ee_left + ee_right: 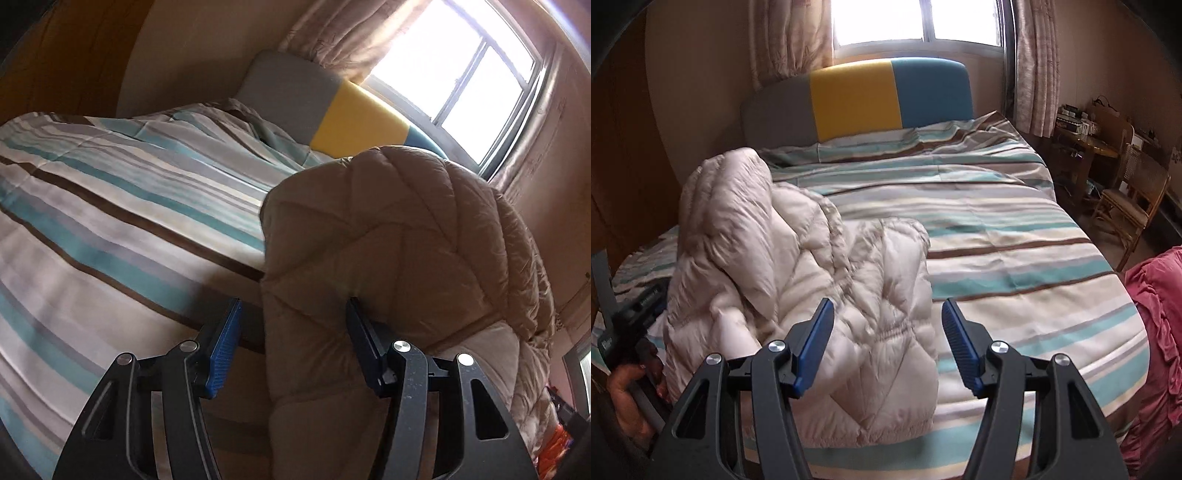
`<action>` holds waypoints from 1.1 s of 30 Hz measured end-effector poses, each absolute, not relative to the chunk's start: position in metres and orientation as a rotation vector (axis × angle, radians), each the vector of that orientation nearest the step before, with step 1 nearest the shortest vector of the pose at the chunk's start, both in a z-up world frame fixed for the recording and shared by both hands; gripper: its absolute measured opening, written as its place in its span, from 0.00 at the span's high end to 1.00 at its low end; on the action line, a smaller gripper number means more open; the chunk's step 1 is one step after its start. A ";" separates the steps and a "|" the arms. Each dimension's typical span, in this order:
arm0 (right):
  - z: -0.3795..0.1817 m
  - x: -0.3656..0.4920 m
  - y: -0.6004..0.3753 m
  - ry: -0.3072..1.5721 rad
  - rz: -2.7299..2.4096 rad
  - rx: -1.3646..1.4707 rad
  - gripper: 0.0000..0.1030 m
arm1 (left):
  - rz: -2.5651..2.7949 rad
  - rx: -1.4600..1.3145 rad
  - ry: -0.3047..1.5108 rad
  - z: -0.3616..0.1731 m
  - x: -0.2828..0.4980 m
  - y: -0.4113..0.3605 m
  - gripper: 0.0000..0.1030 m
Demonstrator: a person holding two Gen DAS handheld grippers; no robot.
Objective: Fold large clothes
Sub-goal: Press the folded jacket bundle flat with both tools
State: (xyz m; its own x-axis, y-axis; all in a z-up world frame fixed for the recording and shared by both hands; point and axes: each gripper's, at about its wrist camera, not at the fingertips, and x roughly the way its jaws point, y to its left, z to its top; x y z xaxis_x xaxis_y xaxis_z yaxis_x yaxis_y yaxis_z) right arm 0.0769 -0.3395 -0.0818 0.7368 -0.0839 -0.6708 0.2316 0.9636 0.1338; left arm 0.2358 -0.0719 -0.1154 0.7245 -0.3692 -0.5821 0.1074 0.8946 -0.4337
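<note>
Jaws on the left gripper (293, 325) sit half-spread around a fold of the beige puffer coat (399, 251), far pad touching, near pad apart, so no pinch yet. Right gripper (888, 325) hangs spread and empty over the striped bed (1015, 258); the coat's bulk lies to its left, so left's nearer.

Left claw (293, 317): black angular linkage arms with cut-out slots, round silver pivot screws, blue ribbed pads (225, 347) on the fingers. Right claw (888, 317): same build, black arms, silver screws, blue ribbed pads (956, 332). Far left in the right wrist view, a hand (626, 391) around a dark handle; small white lettering on the black body above it.
</note>
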 end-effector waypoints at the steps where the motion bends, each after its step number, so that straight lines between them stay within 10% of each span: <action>1: -0.077 0.080 -0.341 0.712 -0.169 0.221 0.43 | -0.272 -0.374 0.712 -0.115 0.239 -0.075 0.46; 33: -0.065 0.175 -0.392 0.729 -0.180 0.237 0.46 | -0.422 0.013 0.788 -0.090 0.269 -0.230 0.46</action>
State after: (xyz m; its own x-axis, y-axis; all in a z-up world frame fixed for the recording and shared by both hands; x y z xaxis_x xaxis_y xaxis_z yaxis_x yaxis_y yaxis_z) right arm 0.1746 -0.3924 -0.0648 0.7322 -0.0799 -0.6764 0.2443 0.9578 0.1513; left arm 0.2686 -0.2299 -0.0902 0.6261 -0.3635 -0.6898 0.3732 0.9165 -0.1443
